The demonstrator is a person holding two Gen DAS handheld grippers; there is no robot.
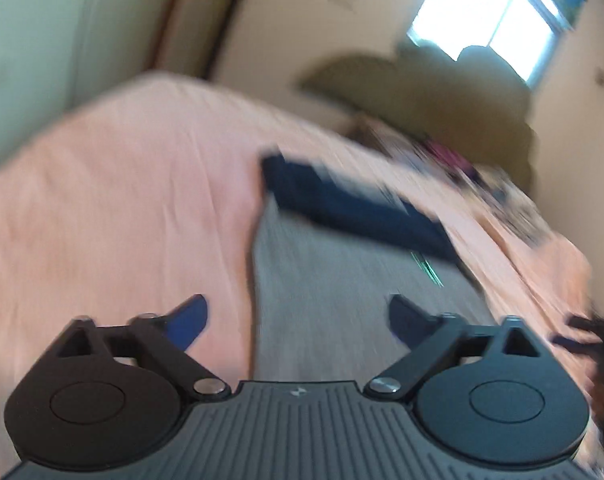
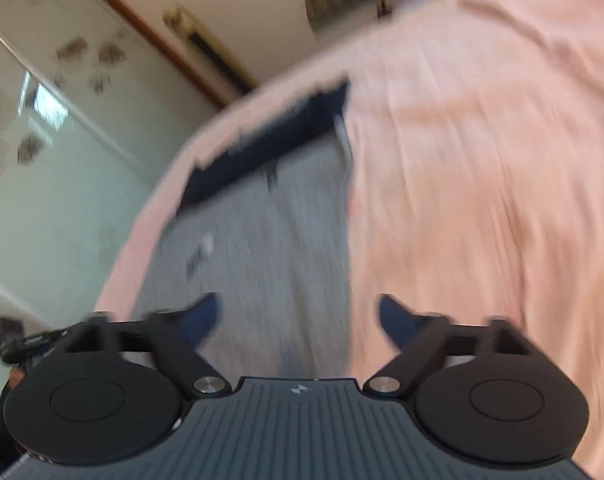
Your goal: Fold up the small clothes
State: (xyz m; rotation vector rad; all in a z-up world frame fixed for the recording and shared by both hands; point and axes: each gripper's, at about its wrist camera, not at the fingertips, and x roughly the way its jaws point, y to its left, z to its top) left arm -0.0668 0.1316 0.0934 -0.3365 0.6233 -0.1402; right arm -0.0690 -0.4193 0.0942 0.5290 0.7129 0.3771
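since both pictures are blurry, small things are hard to tell, but the main things show well enough. a small grey cloth garment with a dark blue band (image 1: 342,280) lies spread out flat on the pink bed sheet (image 1: 113,200). the dark blue band is at the far end, away from both tools. in the right wrist view the same grey garment (image 2: 261,248) lies near the edge of the pink sheet (image 2: 482,200), with the pale green wall (image 2: 53,200) past it.

the left gripper (image 1: 297,318) hangs over the near end of the garment with its two blue fingers wide apart and nothing between them. the right gripper (image 2: 299,316) is the same: fingers spread, holding nothing, just above the near end of the grey cloth.

it looks like the fold has not begun yet, and this is the reaching step. next, each tool likely needs to go down to a near corner, pinch the cloth, and lift it toward the dark band. the grey cloth looks thin, so the fingers should pinch only the garment and not the pink sheet under it.
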